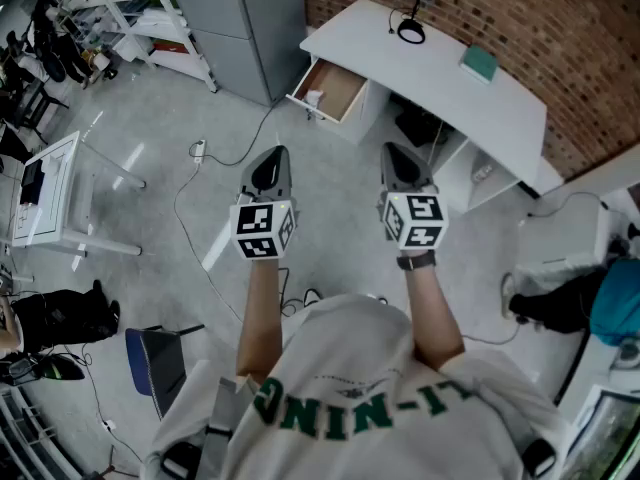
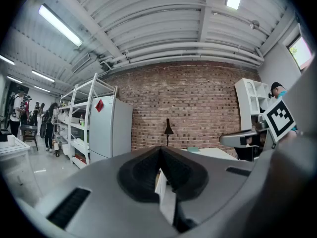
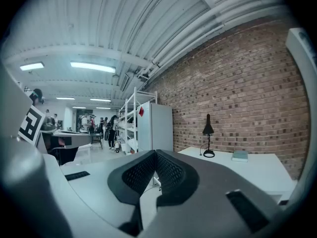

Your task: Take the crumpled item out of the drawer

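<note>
The white desk point(image 1: 440, 78) stands ahead against the brick wall, its left drawer point(image 1: 332, 90) pulled open. A small pale crumpled item point(image 1: 313, 97) lies at the drawer's near corner. Both grippers hang in the air well short of the desk and point toward it. My left gripper point(image 1: 271, 164) is shut with nothing in it; in the left gripper view its pads meet at the left gripper point(image 2: 160, 150) tip. To its right, my right gripper point(image 1: 400, 158) is also shut and empty, as the right gripper point(image 3: 155, 153) tip shows in its own view.
A black lamp point(image 1: 414, 8) and a teal book point(image 1: 480, 63) sit on the desk. A grey cabinet point(image 1: 250, 18) stands left of the drawer. A cable point(image 1: 200, 153) trails over the floor. A white table point(image 1: 50, 198) is at left, a seated person point(image 1: 600, 303) at right.
</note>
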Tool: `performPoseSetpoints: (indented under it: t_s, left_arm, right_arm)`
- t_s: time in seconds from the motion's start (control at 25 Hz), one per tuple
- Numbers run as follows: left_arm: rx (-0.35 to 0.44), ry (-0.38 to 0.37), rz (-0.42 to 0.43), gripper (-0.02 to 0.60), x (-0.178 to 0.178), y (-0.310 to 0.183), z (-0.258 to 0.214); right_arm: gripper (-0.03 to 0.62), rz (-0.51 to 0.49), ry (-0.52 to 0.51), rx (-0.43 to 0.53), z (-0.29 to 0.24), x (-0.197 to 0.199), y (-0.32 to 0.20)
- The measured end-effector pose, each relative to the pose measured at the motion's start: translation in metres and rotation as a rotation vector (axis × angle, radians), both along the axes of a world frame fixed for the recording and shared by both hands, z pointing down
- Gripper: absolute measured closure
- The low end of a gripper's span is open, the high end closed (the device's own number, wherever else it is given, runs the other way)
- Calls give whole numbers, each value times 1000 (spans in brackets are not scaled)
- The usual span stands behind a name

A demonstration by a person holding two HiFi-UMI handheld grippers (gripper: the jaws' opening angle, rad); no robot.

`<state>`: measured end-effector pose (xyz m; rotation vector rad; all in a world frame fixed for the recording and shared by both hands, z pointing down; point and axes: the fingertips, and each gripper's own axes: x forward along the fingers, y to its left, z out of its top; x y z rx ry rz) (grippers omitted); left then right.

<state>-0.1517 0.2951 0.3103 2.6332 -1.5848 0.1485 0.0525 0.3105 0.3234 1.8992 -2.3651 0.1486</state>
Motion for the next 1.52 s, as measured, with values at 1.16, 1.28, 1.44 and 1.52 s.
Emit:
performPoseSetpoints:
  t_s: [1.16,1.28,1.44,1.52]
  left_arm:
    - [-48,25,76,581,-64,5,45]
    - [-55,30,51,581,-70,-18,50]
    - [-44,8,19,581,-65,-67,49]
    - [-38,-7,16,581,-58,-98,44]
  right_arm:
    - [588,76,-43,-32,30,-76,10]
    - [588,36,-61,-50,40,-83,-20]
    - [588,-18,-71,-65,50,-90,-76]
    - [588,-37,-76,-64,49,-88,-107]
